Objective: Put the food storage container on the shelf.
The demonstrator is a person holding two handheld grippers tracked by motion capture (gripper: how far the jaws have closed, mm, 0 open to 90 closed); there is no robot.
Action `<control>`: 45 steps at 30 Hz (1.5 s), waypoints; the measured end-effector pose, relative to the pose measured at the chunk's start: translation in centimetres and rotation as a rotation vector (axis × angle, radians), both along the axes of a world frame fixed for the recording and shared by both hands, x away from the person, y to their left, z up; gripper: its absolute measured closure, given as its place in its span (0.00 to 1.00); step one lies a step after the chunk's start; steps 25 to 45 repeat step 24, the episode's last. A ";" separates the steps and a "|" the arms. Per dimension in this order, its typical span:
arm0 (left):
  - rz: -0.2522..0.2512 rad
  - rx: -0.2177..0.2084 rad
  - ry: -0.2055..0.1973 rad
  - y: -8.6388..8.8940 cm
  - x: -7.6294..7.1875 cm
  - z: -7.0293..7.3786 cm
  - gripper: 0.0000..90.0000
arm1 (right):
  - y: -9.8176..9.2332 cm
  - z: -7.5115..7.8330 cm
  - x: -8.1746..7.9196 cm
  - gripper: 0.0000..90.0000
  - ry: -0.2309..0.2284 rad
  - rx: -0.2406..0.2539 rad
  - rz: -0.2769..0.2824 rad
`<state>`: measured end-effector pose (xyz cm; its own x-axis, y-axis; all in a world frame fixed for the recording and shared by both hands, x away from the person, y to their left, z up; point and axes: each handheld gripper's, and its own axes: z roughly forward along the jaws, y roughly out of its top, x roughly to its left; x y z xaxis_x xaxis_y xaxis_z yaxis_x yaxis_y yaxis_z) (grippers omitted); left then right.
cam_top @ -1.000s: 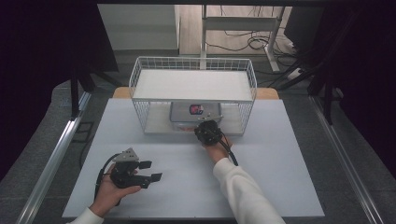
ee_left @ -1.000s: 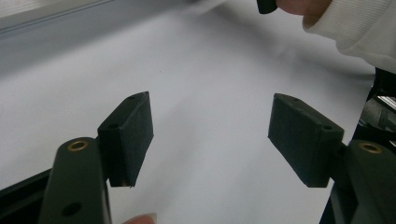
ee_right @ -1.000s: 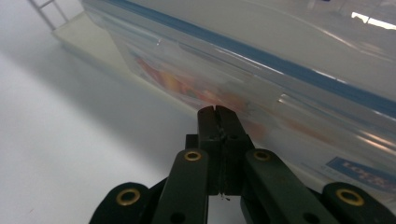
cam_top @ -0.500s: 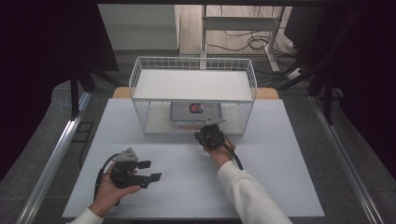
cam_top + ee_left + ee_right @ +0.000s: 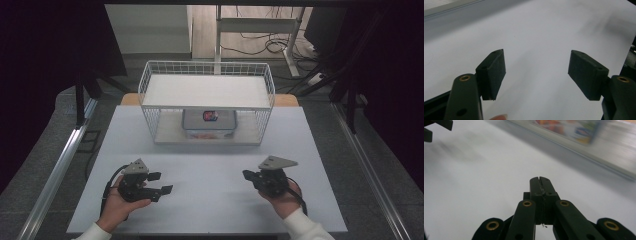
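A white wire rack (image 5: pixel 207 82) stands at the back of the white table (image 5: pixel 210 170). On its lower shelf sits a clear box with colourful print (image 5: pixel 209 123), seen blurred as a box (image 5: pixel 571 130) in the right gripper view. My left gripper (image 5: pixel 161 183) rests at the front left, held in a hand, jaws wide open with nothing between the pads (image 5: pixel 492 72). My right gripper (image 5: pixel 246 174) is at the front right, pointing left, its jaws pressed together and empty (image 5: pixel 540 180).
The rack's upper shelf (image 5: pixel 205 92) is a white board. A wooden edge (image 5: pixel 287 100) shows behind the table. Metal rails (image 5: pixel 60 165) run along both sides, and cables (image 5: pixel 260 45) lie on the floor beyond.
My right gripper has pulled back from the rack's front to the table's front right and now points left. The box stays on the lower shelf. The left gripper has not moved.
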<state>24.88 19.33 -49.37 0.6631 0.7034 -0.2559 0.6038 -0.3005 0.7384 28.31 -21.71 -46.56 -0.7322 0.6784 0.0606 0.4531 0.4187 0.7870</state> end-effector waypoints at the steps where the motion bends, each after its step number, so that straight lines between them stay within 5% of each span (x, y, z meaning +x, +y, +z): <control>1: 0.000 0.005 -0.002 0.0 0.0 0.0 0.33 | -0.8 0.0 -0.4 0.99 0.002 0.004 -0.012; 8: 0.007 0.024 -0.011 -0.1 -0.2 0.0 0.33 | -3.7 -0.6 -1.9 0.98 0.023 -0.027 -0.027; 10: 0.007 0.021 -0.008 -0.1 -0.2 0.0 0.32 | -4.0 -0.9 -2.1 0.91 0.018 -0.039 -0.024; 14: 0.008 0.024 -0.009 -0.1 -0.2 -0.1 0.32 | -3.4 -0.7 -2.1 0.52 -0.008 -0.011 -0.036; 19: 0.014 0.025 -0.003 0.0 -0.1 -0.1 0.31 | -3.1 -0.7 -2.1 0.34 -0.015 0.010 -0.047; 45: 0.014 0.030 -0.005 -0.1 0.0 -0.2 0.30 | -3.4 -0.8 -2.0 0.29 -0.007 0.008 -0.056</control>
